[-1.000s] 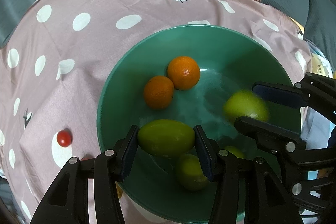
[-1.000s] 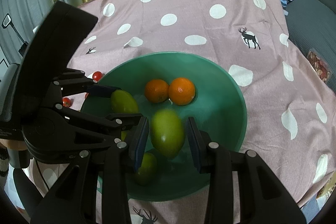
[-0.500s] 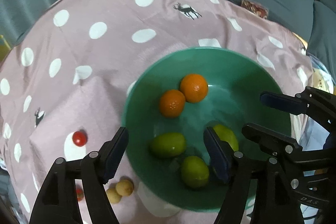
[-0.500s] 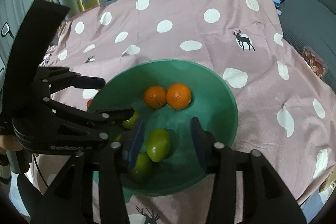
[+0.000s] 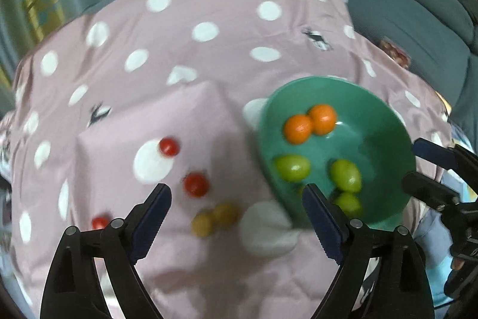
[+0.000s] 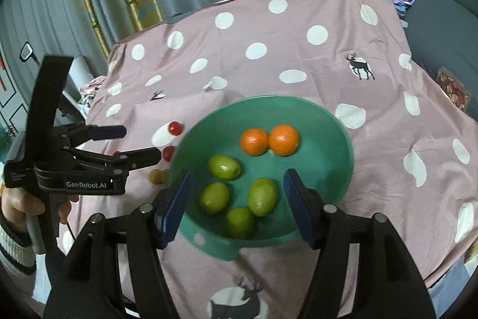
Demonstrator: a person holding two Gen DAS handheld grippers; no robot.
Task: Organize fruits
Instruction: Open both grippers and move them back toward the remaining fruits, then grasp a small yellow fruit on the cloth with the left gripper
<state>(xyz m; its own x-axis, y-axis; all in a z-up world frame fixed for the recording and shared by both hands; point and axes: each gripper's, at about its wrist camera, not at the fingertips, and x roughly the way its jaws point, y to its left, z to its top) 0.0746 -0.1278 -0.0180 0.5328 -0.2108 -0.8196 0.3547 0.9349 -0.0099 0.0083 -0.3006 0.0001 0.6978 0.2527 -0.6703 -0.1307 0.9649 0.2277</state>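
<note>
Covering your worktop is a pink tablecloth [image 6: 298, 56] with white dots and deer prints, the largest thing before you. On it sits the green bowl [image 6: 325, 121], which takes up the middle of the right wrist view and the right side of the left wrist view. Your left gripper [image 5: 236, 210] hangs over the bare cloth beside the bowl, jaws wide and opening, nothing between them. Your right gripper [image 6: 236, 199] hangs over the bowl's near rim, jaws half apart and opening; the limes lie below the gap, and the pads press on none of them. Inside the bowl, two oranges [image 6: 270, 141] touch each other at the far side, and four green limes [image 6: 236, 198] lie loosely grouped at the near side. On the cloth beside the bowl lie three cherry tomatoes [image 5: 195, 184], and near them two small tan fruits [image 5: 215, 218] touching each other, blurred.
</note>
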